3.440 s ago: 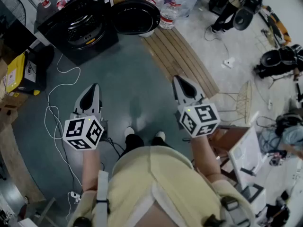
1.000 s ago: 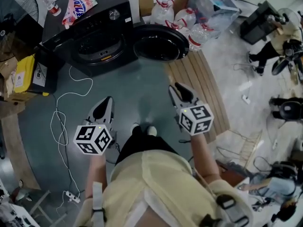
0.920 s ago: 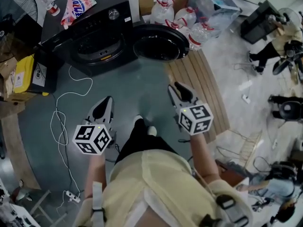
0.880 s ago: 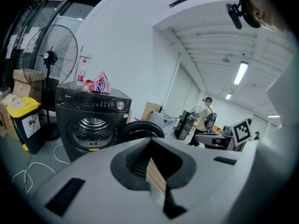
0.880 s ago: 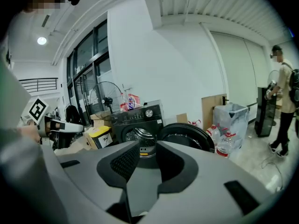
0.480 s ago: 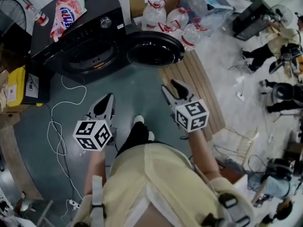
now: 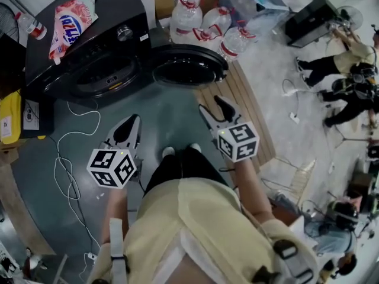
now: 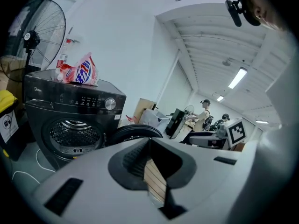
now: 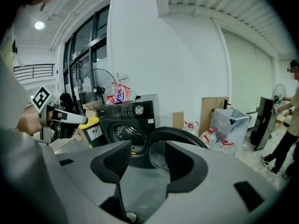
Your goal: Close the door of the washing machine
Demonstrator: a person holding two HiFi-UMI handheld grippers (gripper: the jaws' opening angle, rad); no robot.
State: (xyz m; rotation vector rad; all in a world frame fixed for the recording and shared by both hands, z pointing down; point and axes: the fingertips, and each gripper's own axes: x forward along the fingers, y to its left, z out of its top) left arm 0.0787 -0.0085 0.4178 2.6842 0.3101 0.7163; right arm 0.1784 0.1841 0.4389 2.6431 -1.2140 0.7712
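Cluttered lab-like workroom, washing machine (image 7: 100, 52), water jugs (image 7: 185, 16), cardboard boxes (image 9: 214, 113), standing fan (image 8: 32, 36), people (image 7: 323, 67) working nearby

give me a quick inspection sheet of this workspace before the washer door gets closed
surface: dark floor, with a wooden slat board at its right
job's things: washing machine, door swung open to the right, drum exposed
clutter: detergent bag and bottle on top of the machine; water jugs behind the door; yellow container at left
grippers: left hand-held gripper shut, empty; right hand-held gripper open, jaws have just been opening, nothing between them; both short of the door
cables: white cable loose on the floor at left
surroundings: people and equipment at right; standing fan beside the machine
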